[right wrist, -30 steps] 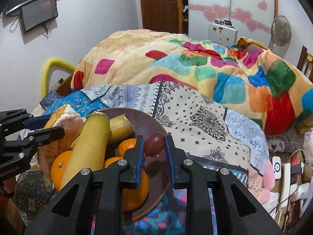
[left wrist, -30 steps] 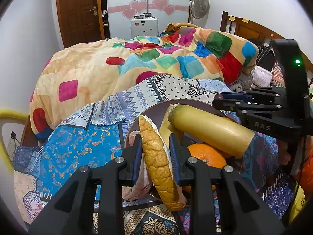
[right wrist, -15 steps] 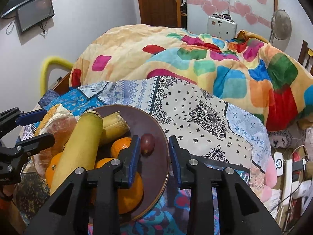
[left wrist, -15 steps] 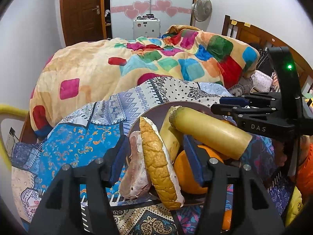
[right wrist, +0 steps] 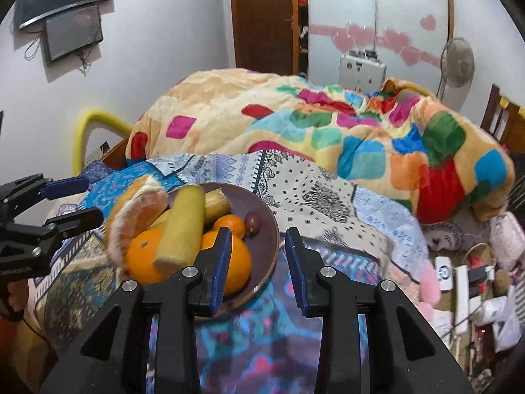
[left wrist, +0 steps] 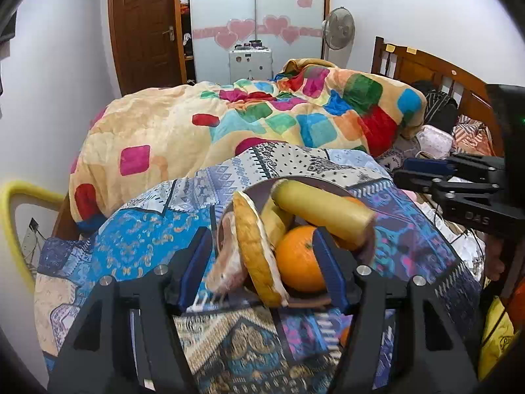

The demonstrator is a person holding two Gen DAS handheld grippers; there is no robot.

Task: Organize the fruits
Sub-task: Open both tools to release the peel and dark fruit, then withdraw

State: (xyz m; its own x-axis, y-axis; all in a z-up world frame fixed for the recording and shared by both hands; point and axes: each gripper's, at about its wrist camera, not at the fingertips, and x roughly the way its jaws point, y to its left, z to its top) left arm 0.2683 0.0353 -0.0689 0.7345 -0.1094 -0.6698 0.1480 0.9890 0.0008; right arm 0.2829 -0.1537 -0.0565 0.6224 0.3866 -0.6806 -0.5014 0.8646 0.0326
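— Opening up, the left gripper (left wrist: 262, 269), its jaws spreading with nothing pinched; the pomelo wedge (left wrist: 256, 249) leans on the bowl's (right wrist: 269, 246) near rim, free of the pads.
— And the right gripper (right wrist: 257, 262)?
— Narrow gap, empty. The dark plum (right wrist: 252, 220) sits in the bowl beside the oranges (right wrist: 144, 259), on the patterned bedspread (right wrist: 328, 197).

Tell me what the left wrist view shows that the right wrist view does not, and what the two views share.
Only the left wrist view shows the bed's wooden headboard and the left gripper from behind, jaws opening around nothing.

Only the right wrist view shows the wall screen, the small dark red fruit in the brown bowl, and the power strip.

Both show the bowl with oranges, the pomelo wedge, the colourful blanket and the fan.
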